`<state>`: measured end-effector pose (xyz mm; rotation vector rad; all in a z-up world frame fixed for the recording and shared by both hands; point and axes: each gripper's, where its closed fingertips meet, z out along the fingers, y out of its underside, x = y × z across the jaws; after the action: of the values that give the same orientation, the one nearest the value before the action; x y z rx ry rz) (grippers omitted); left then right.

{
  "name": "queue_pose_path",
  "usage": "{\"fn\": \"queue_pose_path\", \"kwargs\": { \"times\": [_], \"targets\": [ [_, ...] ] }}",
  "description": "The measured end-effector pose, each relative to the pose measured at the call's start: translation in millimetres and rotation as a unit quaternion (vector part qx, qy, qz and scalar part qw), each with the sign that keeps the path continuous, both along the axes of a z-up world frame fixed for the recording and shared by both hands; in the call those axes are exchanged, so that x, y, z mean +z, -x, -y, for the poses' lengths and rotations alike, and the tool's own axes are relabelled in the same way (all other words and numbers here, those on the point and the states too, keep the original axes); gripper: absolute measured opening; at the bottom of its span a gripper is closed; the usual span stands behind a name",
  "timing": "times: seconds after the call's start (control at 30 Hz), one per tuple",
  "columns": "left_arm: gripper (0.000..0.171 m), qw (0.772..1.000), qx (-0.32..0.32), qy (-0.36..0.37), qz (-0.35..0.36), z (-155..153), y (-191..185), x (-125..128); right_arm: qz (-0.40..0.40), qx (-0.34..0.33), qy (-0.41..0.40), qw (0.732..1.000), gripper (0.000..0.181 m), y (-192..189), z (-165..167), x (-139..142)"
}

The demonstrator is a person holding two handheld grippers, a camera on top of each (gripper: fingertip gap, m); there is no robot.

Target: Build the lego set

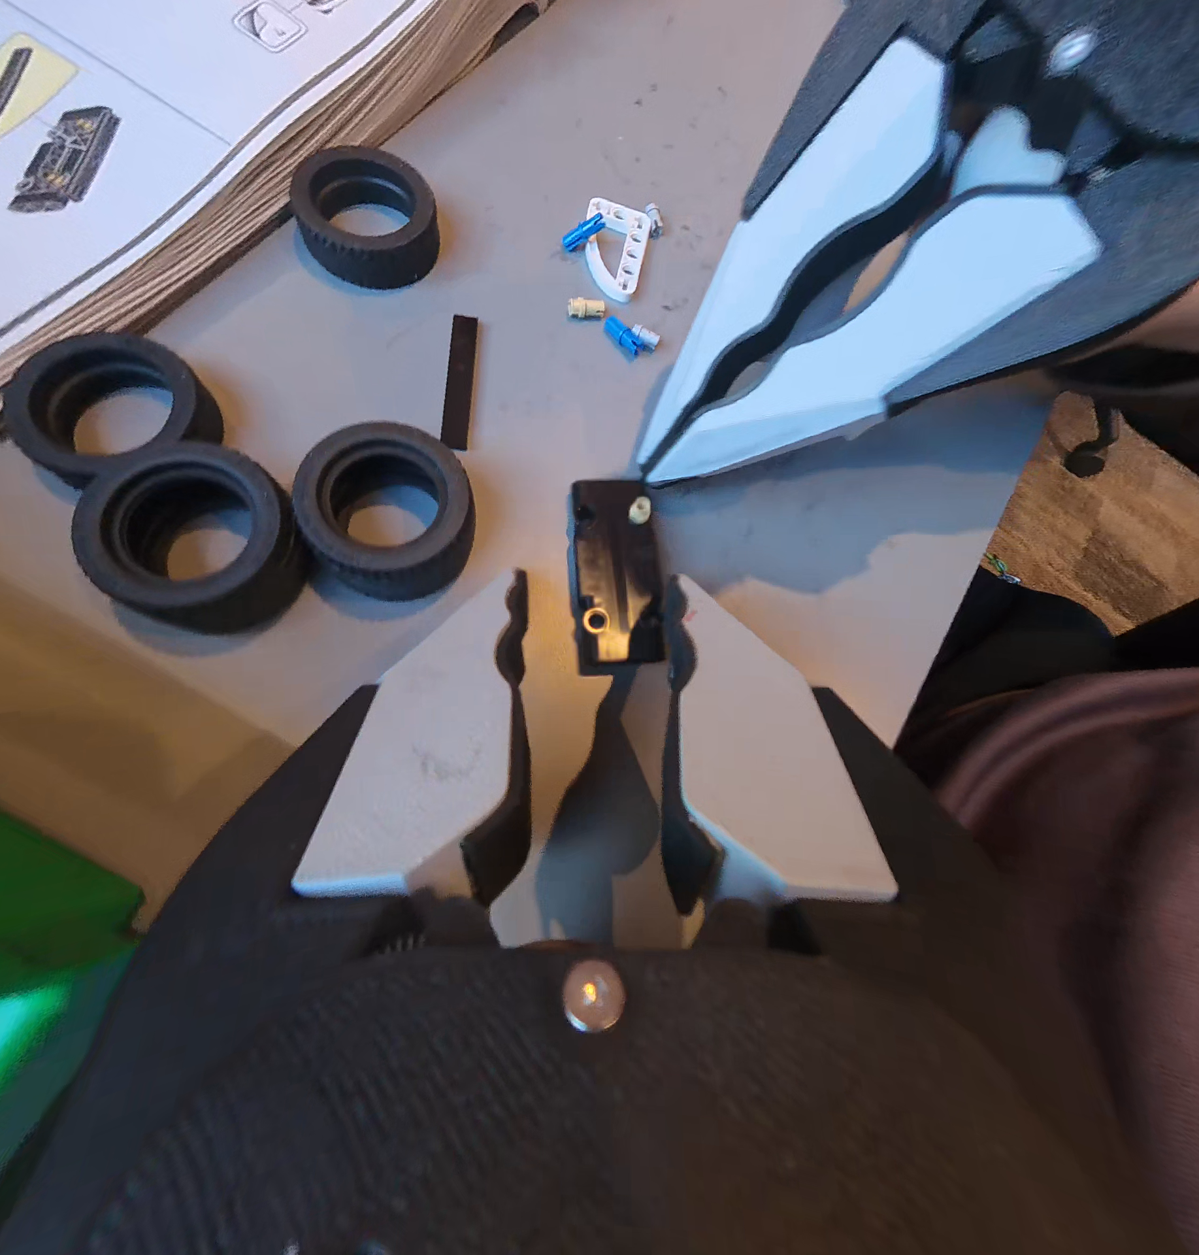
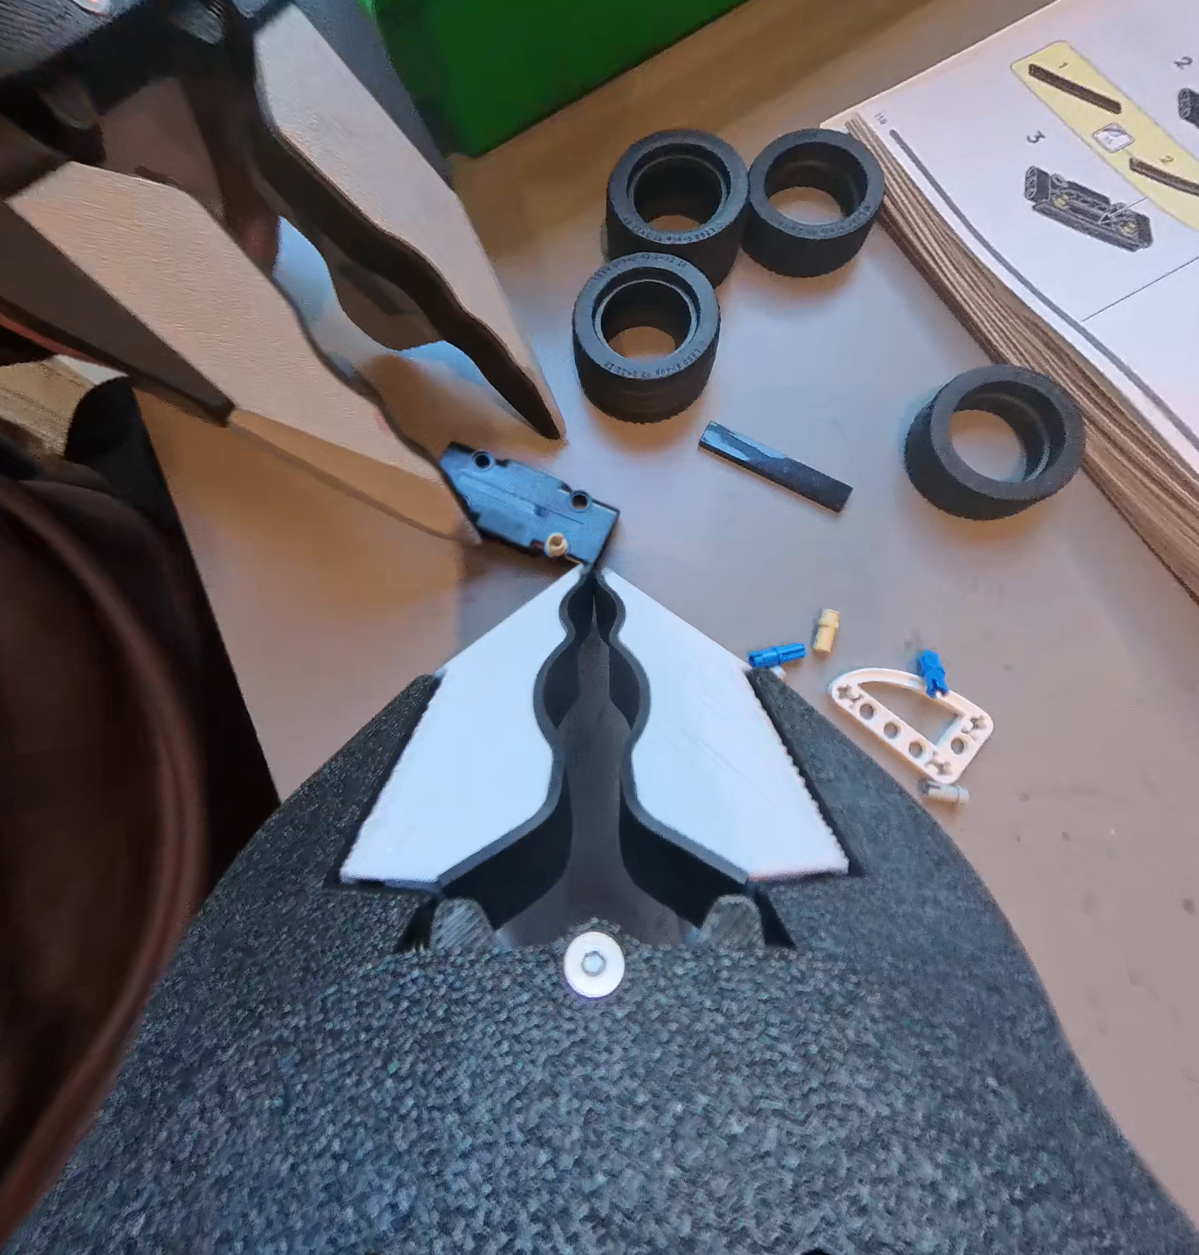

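Pinched-shut right gripper (image 2: 588, 577) noses black block (image 2: 530, 509) lying between parted left gripper (image 1: 593, 611); tyres (image 1: 382, 523) crowd nearby.

On the desk (image 2: 854, 951), three tyres (image 2: 678, 204) cluster beside the instruction booklet (image 2: 1058, 224); a fourth tyre (image 2: 993, 441) lies apart, a flat strip (image 2: 775, 474) between them. The panel piece (image 2: 535, 506) lies between both claws, pins (image 2: 776, 654) and curved beam (image 2: 912, 730) to its right.

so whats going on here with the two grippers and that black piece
A person is building a lego set with two handheld grippers. The left gripper is open around one end of the black block on the table. The right gripper is shut, tips at the block's other end by a tan pin. Four tyres and small pins lie nearby, untouched.
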<state>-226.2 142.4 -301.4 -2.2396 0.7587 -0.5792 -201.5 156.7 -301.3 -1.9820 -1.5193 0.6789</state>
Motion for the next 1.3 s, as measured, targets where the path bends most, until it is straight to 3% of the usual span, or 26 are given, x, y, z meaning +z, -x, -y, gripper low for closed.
{"fn": "queue_pose_path", "kwargs": {
  "times": [0.27,0.57,1.1,1.3],
  "targets": [
    [0.047,1.0,-0.008,0.001,0.002,13.3,-7.0,0.6,-0.034,-0.011,-0.002,0.999,0.0,14.5,-14.9,1.1],
    [0.046,1.0,-0.001,0.003,0.012,9.7,10.4,2.0,-0.046,-0.094,-0.02,0.994,0.008,-40.0,-62.0,22.8],
    [0.042,1.0,-0.016,-0.025,0.008,8.7,8.4,7.2,0.067,-0.07,0.005,0.995,0.01,-31.7,-66.5,-7.4],
    [0.042,0.999,-0.016,-0.036,0.005,8.7,8.3,8.9,0.028,-0.07,0.003,0.997,0.005,-21.7,-61.9,7.3]
  ]
}}
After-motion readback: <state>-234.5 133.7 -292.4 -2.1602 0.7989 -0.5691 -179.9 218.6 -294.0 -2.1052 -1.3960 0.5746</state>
